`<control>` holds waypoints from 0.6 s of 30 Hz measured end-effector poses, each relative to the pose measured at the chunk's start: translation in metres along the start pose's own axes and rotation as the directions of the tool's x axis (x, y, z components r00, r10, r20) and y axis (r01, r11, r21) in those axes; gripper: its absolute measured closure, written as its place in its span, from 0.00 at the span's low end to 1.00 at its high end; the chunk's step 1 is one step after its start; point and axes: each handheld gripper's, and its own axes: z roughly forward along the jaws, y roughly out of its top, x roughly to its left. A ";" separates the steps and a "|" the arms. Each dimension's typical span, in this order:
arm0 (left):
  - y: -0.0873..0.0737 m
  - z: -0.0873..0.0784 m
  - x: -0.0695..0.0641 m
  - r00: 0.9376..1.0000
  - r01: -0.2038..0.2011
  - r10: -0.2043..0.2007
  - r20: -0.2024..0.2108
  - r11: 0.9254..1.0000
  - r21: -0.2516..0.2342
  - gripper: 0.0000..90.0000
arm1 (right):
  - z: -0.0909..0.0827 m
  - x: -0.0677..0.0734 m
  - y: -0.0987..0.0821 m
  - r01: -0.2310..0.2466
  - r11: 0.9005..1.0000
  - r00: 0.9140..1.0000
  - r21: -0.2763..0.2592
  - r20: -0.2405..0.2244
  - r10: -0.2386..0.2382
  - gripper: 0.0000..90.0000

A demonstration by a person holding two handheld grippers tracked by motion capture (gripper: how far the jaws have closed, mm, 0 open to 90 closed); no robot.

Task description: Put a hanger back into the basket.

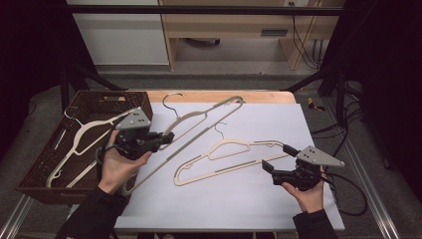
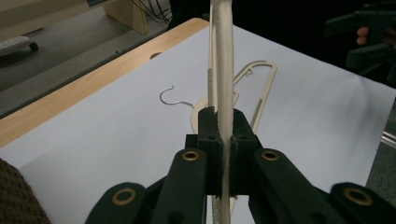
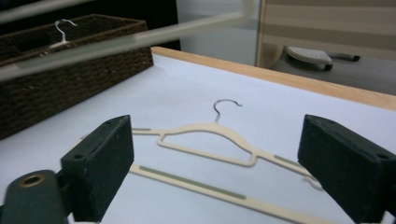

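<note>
My left gripper is shut on the bar of a cream hanger and holds it tilted above the white mat; in the left gripper view that hanger runs up between the closed jaws. A second cream hanger lies flat on the mat in the middle. My right gripper stands open at its right end, with nothing between its pads. From the right gripper view the flat hanger lies just beyond the wide-open jaws, and the lifted hanger crosses the top as a blur.
A brown wicker basket at the left holds another cream hanger. The white mat covers a wooden table. Metal frame bars run along the edges, and cables trail at the right.
</note>
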 end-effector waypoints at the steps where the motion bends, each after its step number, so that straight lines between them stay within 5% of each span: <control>1: 0.000 -0.005 0.004 1.000 0.006 -0.006 0.001 1.000 -0.009 0.96 | -0.001 -0.001 -0.002 0.000 1.000 1.000 0.007 0.007 0.000 0.09; 9: -0.002 -0.038 0.035 0.999 0.006 -0.008 -0.039 0.999 -0.035 0.96 | -0.004 -0.007 -0.007 -0.024 1.000 1.000 0.013 0.018 0.024 0.06; 18: -0.010 -0.059 0.076 0.994 0.028 -0.030 -0.104 0.999 -0.021 0.96 | -0.005 -0.008 -0.008 0.003 1.000 0.999 0.031 0.049 -0.004 0.03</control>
